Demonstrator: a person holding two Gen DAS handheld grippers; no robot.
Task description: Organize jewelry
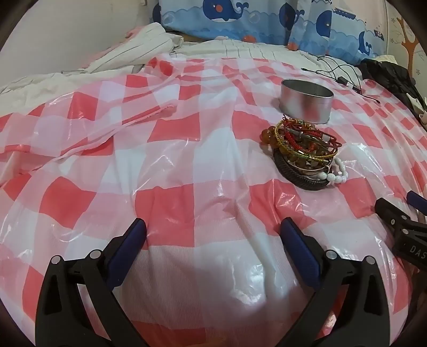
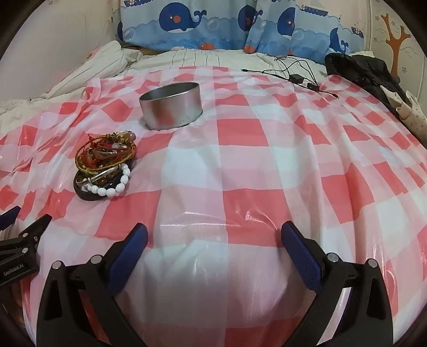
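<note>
A heap of bracelets point(image 1: 304, 152) lies on the red-and-white checked plastic sheet point(image 1: 170, 149): amber beads, gold and red bangles, a black braided band and a white bead bracelet point(image 2: 112, 184). Just behind the heap point(image 2: 104, 165) stands an empty round silver tin point(image 1: 307, 101) point(image 2: 170, 106), upright and uncovered. My left gripper point(image 1: 213, 229) is open, low over the sheet, with the heap ahead to its right. My right gripper point(image 2: 213, 235) is open too, the heap ahead to its left. Nothing is between either pair of fingers. Each gripper shows at the edge of the other's view.
Whale-print blue pillows point(image 2: 186, 24) line the back of the bed. A crumpled striped blanket point(image 1: 138, 50) lies at the back left. Black cables point(image 2: 299, 72) and a dark garment point(image 2: 363, 72) sit at the back right, near the wall.
</note>
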